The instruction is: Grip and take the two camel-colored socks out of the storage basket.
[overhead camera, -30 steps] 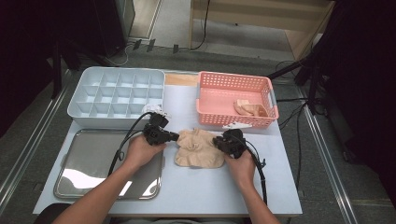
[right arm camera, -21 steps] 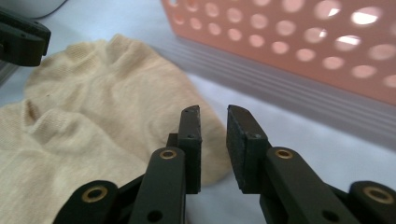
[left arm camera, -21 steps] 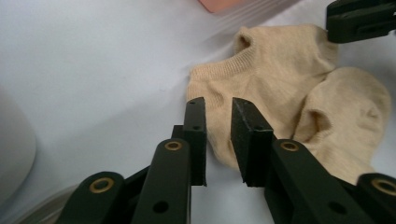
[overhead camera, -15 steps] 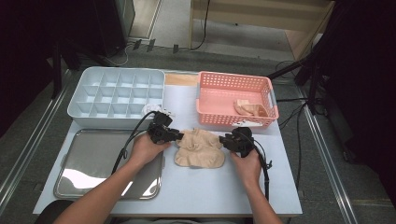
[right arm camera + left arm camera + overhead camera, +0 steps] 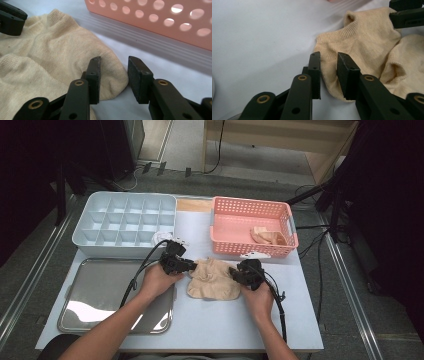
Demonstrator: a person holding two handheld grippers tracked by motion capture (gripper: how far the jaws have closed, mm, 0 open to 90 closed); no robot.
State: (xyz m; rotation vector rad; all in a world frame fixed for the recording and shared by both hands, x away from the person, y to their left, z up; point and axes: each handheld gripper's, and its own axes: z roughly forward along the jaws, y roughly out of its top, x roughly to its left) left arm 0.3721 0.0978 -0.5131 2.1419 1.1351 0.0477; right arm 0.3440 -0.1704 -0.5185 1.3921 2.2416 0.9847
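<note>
Two hand-held grippers flank a heap of beige socks (image 5: 213,279) lying on the white table (image 5: 300,320), the heap being the landmark for everything else. Nearest the person, a steel tray (image 5: 95,295) sits to the left of the socks and a little nearer than them. The left gripper (image 5: 184,266) meets the heap's left edge; in the left gripper view its jaws, which have just been closing, stand a little apart astride a fold of sock (image 5: 329,72), the pads not yet pressing it. The right gripper (image 5: 235,272) meets the heap's right edge; in the right gripper view its jaws, also just closing, are spread with the rounded toe end of a sock (image 5: 112,80) between them, the left pad at the cloth and the right pad clear of it. Beyond the socks to the left stands a pale blue divided organiser (image 5: 125,222). Beyond them to the right stands a pink perforated basket (image 5: 250,217) with another beige sock (image 5: 267,236) inside.
</note>
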